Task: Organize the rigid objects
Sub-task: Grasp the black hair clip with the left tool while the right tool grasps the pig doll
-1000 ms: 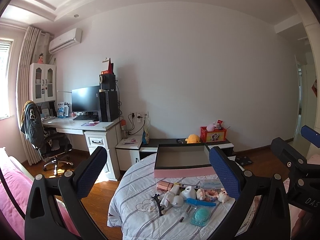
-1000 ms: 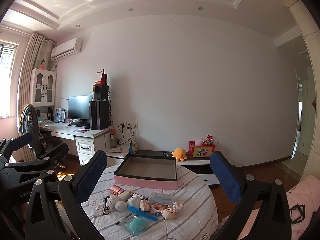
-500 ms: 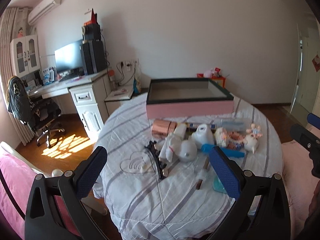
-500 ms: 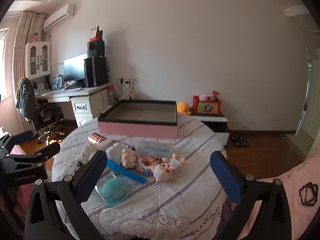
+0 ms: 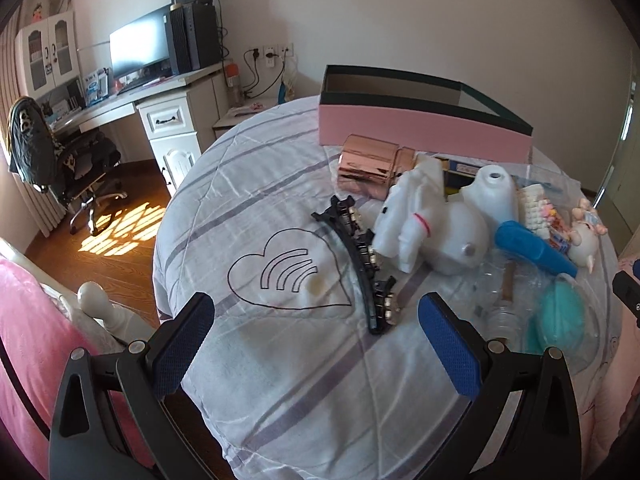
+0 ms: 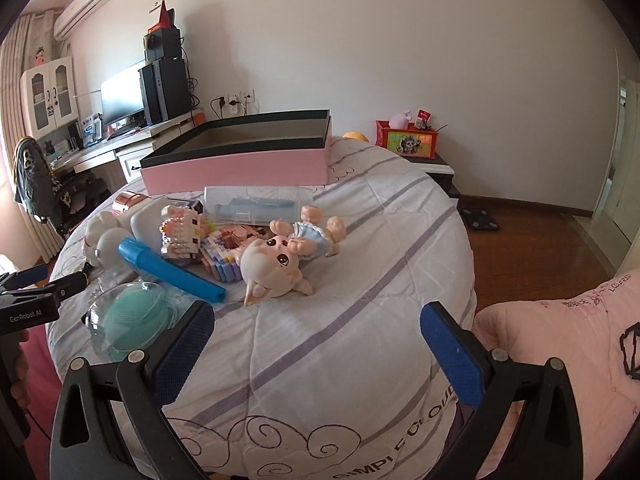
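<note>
The left gripper (image 5: pixel 316 318) hovers low over the striped, cloth-covered round surface (image 5: pixel 280 380) with its jaws spread wide and nothing between them. Just beyond the blue pads, toward one o'clock, lies the long black toothed hair clip (image 5: pixel 362 264), the nearest item on this side and probably the intended first pick. The wide opening suits its length only if the jaws close across the narrow spine.

The right gripper (image 6: pixel 316 322) is likewise fully open and holds nothing, poised above bare cloth. At twelve o'clock from it lies the big-headed pig figurine in a blue dress (image 6: pixel 280 260), on its back. At ten o'clock are the blue plastic marker-like tube (image 6: pixel 172 274) and the teal round pad inside a clear dish (image 6: pixel 132 318).

Farther out, the items crowd together: a white toy dog (image 5: pixel 412 216), a shiny rose-gold cylinder (image 5: pixel 366 162), a small building-block figure (image 6: pixel 182 230) and a clear plastic case (image 6: pixel 256 204). They seem heaped near the front so each can be lifted into the open pink box with dark rim (image 6: pixel 240 160), which sits at twelve o'clock behind the pile and appears empty as far as its interior shows. Sorting has apparently not begun.
</note>
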Action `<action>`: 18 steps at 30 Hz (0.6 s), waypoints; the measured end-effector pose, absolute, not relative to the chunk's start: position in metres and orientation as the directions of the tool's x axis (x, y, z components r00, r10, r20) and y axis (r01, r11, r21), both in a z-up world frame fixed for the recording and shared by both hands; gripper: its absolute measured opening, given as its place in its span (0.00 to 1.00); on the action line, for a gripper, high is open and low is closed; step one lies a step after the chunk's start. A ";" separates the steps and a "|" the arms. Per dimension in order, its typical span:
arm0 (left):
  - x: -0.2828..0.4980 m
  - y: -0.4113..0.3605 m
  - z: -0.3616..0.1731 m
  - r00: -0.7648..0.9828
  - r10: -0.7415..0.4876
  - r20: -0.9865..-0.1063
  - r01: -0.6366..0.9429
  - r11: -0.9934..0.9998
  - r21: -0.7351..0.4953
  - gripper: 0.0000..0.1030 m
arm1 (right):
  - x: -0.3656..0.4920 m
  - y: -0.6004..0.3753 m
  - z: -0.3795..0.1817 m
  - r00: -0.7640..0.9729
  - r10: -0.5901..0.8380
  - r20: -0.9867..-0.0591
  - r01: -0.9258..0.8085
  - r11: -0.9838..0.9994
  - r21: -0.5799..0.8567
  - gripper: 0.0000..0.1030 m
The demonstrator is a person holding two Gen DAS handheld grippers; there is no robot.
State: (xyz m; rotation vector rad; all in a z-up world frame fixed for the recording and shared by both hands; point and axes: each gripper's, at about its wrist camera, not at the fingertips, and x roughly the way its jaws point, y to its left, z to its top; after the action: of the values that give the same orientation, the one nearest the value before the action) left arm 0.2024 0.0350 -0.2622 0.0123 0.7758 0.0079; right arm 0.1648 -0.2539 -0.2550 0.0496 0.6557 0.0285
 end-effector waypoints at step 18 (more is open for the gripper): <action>0.259 0.031 -0.268 0.725 -0.031 -0.688 0.097 0.994 0.058 0.55 | 0.232 -0.245 -0.270 0.727 0.068 -0.684 -0.040 0.998 0.056 1.00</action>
State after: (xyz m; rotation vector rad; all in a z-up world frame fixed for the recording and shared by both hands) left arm 0.2595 0.0312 -0.2677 0.0924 0.7562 -0.0707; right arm 0.2323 -0.2453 -0.2700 0.0381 0.7552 0.0597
